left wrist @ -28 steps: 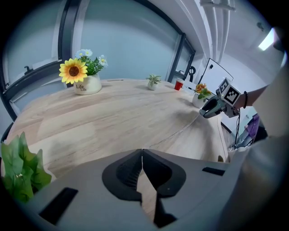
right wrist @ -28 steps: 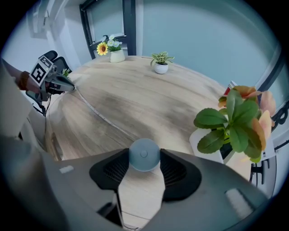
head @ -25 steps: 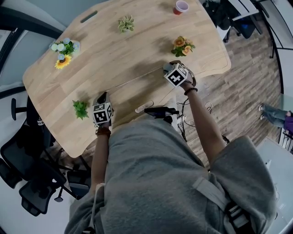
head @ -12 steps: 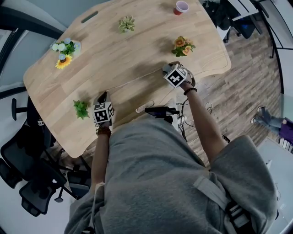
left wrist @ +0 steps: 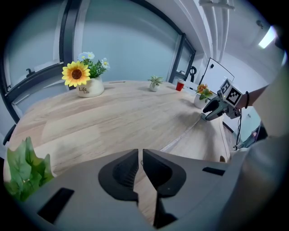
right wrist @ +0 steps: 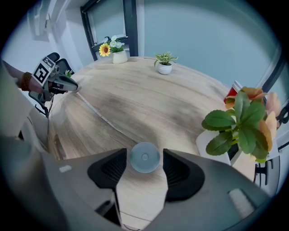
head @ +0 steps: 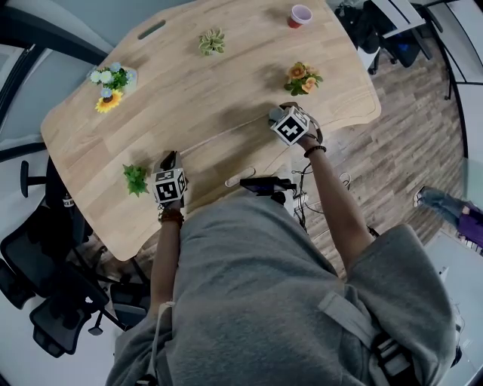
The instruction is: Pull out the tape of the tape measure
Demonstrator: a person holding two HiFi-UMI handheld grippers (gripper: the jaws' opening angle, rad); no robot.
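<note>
Tape measure [right wrist: 145, 157] lies on the wooden table [head: 211, 90] as a round, pale blue case, flat side up, at the right gripper [head: 276, 114]. That gripper's jaws have just been opening; the case sits between them with a thin gap on each side, so it is released, not squeezed.

Its tape [right wrist: 108, 121] is drawn out in a thin straight strip flat on the wood. In the head view its long axis runs from the case at the upper right down and left to the left gripper [left wrist: 140, 151], close to the table's near edge. The left gripper's jaws are clenched almost together on the tape's tip.

Nothing lies across the strip. A pot of orange flowers [head: 302, 77] stands just beside the case on its far side, and a small leafy plant [head: 136, 179] stands just left of the left gripper. Farther back are a white pot of sunflowers [left wrist: 89, 88], a little green plant [left wrist: 155, 83] and a red cup [head: 300, 14]. A small white object [head: 238, 178] sits at the near edge between the two arms.

The sunflower pot reads "Life"; the smaller line under it is too small to read.
</note>
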